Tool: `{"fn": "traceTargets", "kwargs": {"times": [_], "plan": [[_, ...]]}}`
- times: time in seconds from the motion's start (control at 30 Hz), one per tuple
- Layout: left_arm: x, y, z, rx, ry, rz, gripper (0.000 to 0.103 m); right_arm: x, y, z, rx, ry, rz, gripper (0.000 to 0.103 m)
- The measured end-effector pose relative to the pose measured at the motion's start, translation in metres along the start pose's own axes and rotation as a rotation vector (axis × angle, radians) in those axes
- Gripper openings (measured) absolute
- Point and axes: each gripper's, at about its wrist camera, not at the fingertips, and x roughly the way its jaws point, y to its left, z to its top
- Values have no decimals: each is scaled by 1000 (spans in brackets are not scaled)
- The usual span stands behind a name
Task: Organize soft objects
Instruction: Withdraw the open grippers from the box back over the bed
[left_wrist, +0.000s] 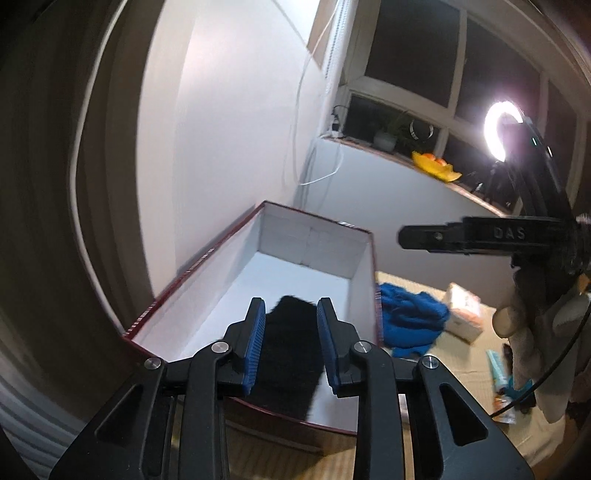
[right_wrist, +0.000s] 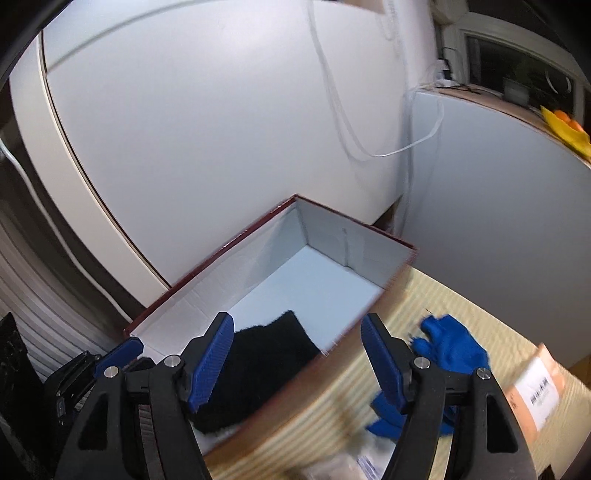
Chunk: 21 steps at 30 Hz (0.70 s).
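My left gripper (left_wrist: 291, 334) hangs over the near end of the box (left_wrist: 364, 254), fingers parted and clear of the black cloth (left_wrist: 290, 354) lying inside, my right gripper (right_wrist: 297, 356) gapes empty above its right wall, and the blue cloth (right_wrist: 452, 350) lies just right of the box.
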Motion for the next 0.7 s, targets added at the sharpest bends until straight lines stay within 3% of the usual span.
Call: {"fn": "traceTargets", "kwargs": {"times": [0.2, 0.3, 0.37, 0.5, 0.7], "plan": [[-4, -26, -5, 23, 23, -104, 28, -62, -44, -26, 108, -90, -36, 68], [-5, -44, -9, 29, 32, -163, 42, -100, -72, -47, 171, -123, -32, 68], [-7, -54, -11, 33, 34, -193, 45, -123, -86, -62, 190, -142, -46, 68], [-9, -75, -17, 53, 61, -254, 51, -177, -114, -102, 225, -187, -121, 82], [-5, -112, -28, 98, 106, -333, 54, -225, -151, -164, 333, -198, -214, 83]]}}
